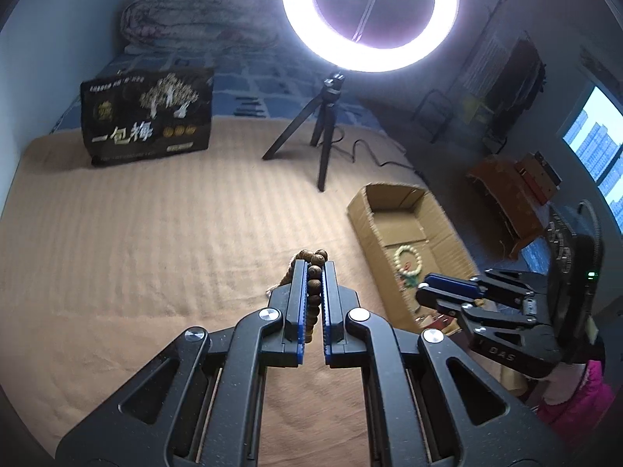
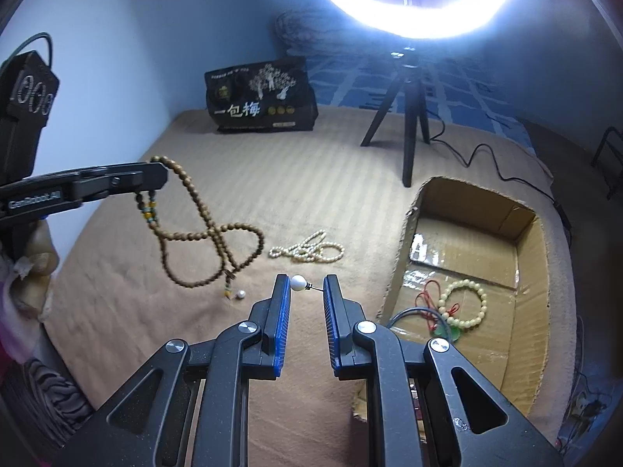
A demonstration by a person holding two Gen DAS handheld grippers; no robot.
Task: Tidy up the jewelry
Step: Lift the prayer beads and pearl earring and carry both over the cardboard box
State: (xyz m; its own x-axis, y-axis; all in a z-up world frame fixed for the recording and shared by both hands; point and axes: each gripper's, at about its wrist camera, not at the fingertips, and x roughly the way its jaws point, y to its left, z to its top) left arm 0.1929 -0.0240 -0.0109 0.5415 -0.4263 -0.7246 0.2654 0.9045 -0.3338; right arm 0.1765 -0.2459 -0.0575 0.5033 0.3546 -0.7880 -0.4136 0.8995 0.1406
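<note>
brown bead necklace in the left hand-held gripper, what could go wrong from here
1. The brown bead necklace hangs from the left hand-held gripper in a long loop whose lower end still lies on the tan blanket; it may drag the loose white bead beside it.
2. On the way to the cardboard box the swinging loop could snag the right hand-held gripper.
3. That gripper's white bead on a thin wire sits only at the fingertips and might slip.
</note>
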